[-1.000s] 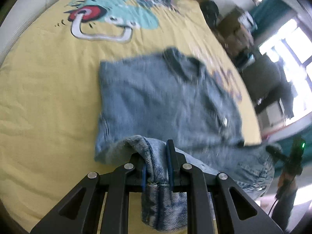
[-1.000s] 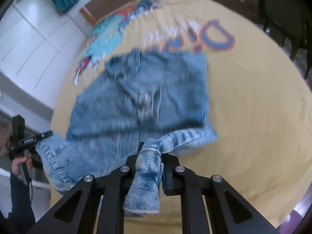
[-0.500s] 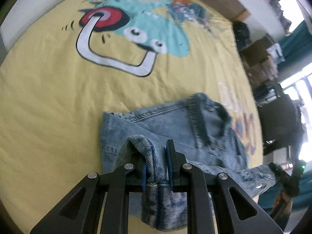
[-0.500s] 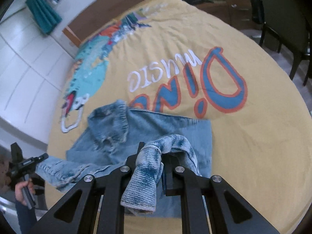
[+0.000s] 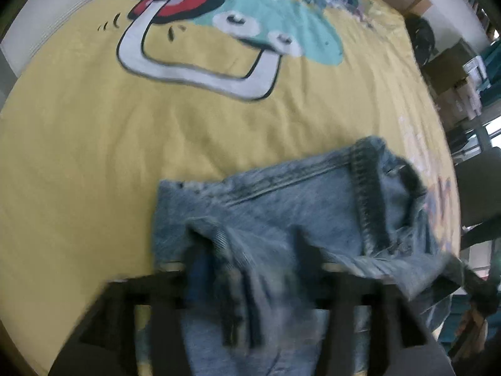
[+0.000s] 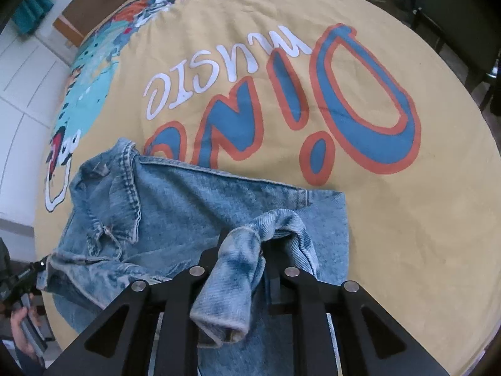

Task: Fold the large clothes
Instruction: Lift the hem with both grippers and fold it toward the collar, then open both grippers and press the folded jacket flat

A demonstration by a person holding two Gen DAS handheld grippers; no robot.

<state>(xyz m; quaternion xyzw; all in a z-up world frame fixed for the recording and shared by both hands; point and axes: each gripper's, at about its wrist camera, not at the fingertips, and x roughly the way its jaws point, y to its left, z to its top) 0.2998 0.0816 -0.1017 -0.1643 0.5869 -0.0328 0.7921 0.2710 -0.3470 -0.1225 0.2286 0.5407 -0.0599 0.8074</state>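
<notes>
the left gripper point(image 5: 250, 266) is opening its jaws right now, and the frame is smeared with motion, but the folded-over hem of the denim jacket point(image 5: 281, 219) is sitting between the two dark fingers point(image 5: 308, 250) with the pads looking like they're coming off it, so it reads as letting go rather than gripping. over on the other side, the right gripper point(image 6: 250, 250) is also starting to spread its jaws, though only a little, and a rolled bunch of the jacket's hem point(image 6: 231, 275) is still wedged between them and draping down over the frame, so that one looks like it's still pinching cloth. going outward, the denim jacket point(image 6: 194, 206) is lying flat on the yellow bedspread point(image 6: 407, 219), directly ahead of both sets of fingers, with the collar point(image 6: 125, 181) at the far end toward the cartoon print point(image 5: 219, 31) and the bottom edge being carried up over the body toward it. the long axis of the folded bundle is running crosswise between the two hands, so each gripper is sitting at one end of the same edge, neither really nearer than the other. a sleeve is trailing off the near edge of the bed beside the person's left hand point(image 6: 22, 329). judging from this, the fold is being laid down and the right side needs to finish releasing.
</notes>
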